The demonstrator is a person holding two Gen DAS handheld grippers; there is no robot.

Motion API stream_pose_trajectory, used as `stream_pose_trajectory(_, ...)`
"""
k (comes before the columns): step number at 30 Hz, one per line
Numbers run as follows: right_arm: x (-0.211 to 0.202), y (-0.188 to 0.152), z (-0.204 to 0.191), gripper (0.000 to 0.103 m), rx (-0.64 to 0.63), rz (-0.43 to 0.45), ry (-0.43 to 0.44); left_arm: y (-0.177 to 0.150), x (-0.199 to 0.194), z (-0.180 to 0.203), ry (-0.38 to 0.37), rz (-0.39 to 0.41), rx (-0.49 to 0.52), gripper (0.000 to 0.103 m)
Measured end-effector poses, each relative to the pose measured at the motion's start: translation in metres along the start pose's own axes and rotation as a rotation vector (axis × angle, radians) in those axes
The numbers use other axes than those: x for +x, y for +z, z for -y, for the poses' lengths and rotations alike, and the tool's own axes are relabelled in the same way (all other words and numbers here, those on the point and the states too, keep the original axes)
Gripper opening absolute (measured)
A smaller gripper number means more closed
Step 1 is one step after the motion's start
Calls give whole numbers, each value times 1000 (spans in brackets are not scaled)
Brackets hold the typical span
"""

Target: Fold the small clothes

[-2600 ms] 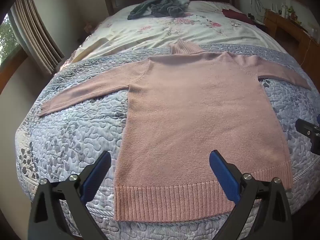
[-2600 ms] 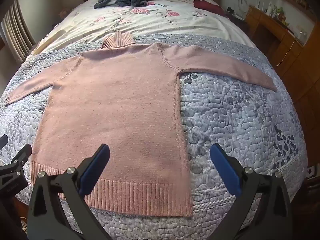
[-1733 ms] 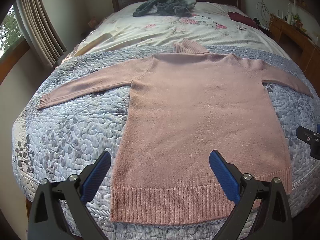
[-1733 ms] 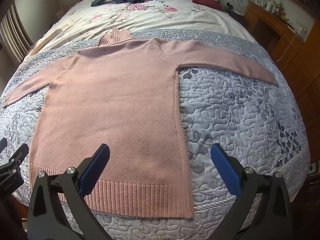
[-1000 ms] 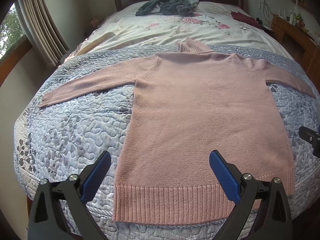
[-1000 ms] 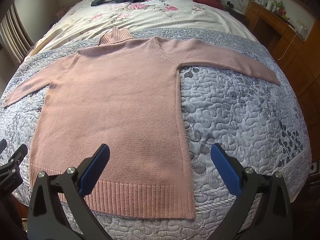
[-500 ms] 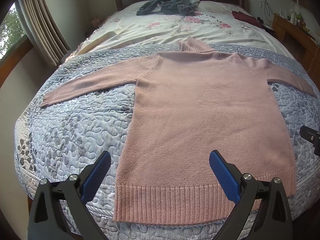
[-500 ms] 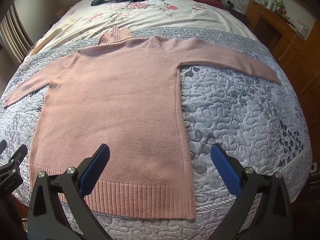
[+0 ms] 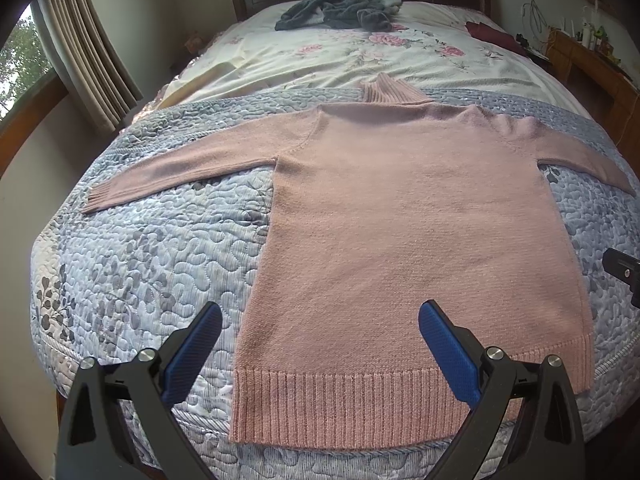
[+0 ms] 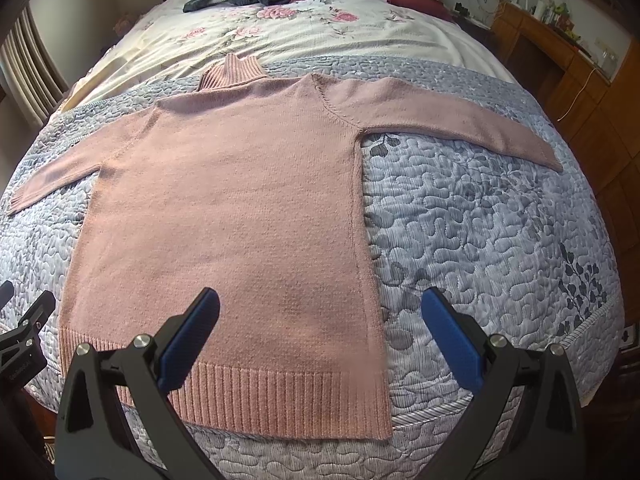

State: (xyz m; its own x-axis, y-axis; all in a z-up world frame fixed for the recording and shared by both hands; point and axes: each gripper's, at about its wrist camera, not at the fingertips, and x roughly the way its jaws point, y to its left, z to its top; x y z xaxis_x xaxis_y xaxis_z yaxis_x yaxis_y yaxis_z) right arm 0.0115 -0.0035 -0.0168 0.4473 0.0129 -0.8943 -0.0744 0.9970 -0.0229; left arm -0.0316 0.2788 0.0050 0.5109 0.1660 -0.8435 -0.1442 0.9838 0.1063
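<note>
Sweater [image 9: 416, 216] lay flat on the bed's quilt [image 9: 152, 264], sleeves spread, unfolded; left tongs [image 9: 320, 354] and right tongs [image 10: 320, 338] hung wide open and empty over the hem; soft limp knit, likely best pinched at cuffs or hem corners.

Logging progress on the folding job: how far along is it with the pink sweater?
Done: the sweater lies flat on the quilt, sleeves spread out. In hand: nothing; the left gripper and right gripper hover open above the hem. Left: every fold; none shows yet.
</note>
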Motion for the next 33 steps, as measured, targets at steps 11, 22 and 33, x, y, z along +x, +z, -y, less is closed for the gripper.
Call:
stream_pose_trajectory(11,0,0,0,100,0,1,-1,0,0,-2,8,1,0,99)
stream_pose_trajectory(22,7,8,12,100,12,14,27,6,12,6,-35,11,19,99)
stream_pose_trajectory(33,63,95,178,100,159,10,-95,99,61,96,-126,85,49,99)
